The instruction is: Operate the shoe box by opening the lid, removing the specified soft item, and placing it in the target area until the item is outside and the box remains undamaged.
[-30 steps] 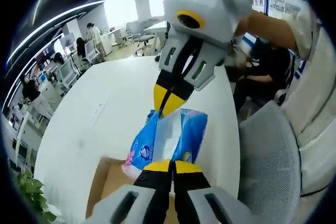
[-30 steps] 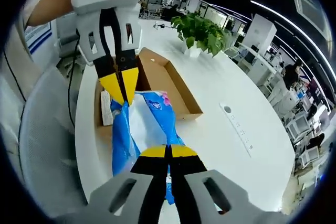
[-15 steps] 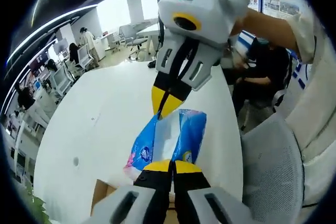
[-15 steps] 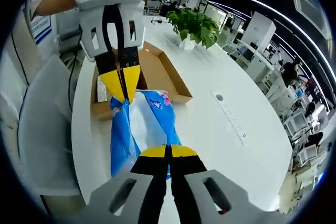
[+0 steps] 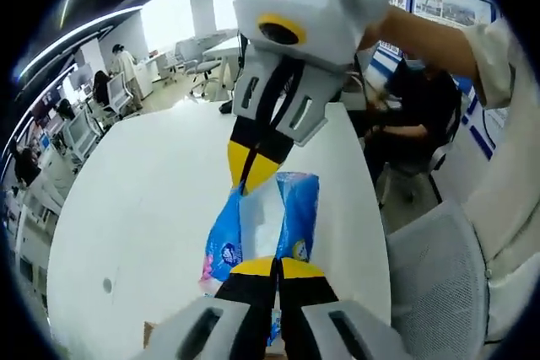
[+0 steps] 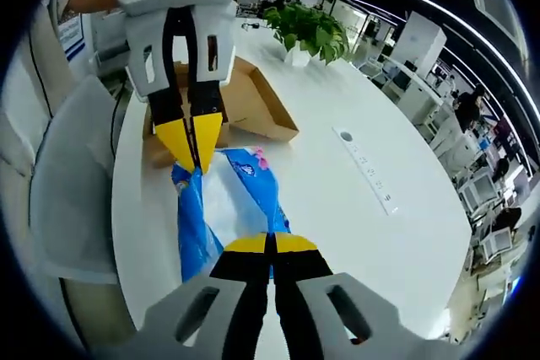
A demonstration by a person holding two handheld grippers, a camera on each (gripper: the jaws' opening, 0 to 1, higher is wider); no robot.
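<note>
A soft blue and white tissue pack (image 5: 263, 218) hangs stretched between both grippers above the white table (image 5: 143, 200). My left gripper (image 5: 275, 264) is shut on its near end, and my right gripper (image 5: 251, 176) reaches in from above, shut on the far end. In the right gripper view the same pack (image 6: 228, 204) runs from my right gripper (image 6: 272, 244) up to my left gripper (image 6: 196, 154). Behind them the open brown cardboard shoe box (image 6: 253, 107) lies on the table, part of it hidden by the left gripper.
A potted green plant (image 6: 308, 27) stands beyond the box, and a white power strip (image 6: 364, 173) lies on the table (image 6: 363, 233) to the right. A grey mesh chair (image 5: 439, 276) stands at the table's edge. People sit at desks in the office behind.
Both grippers have carried the pack away from the box, still shut on its ends. The box has dropped out of the left gripper view and lies farther back in the right gripper view.
</note>
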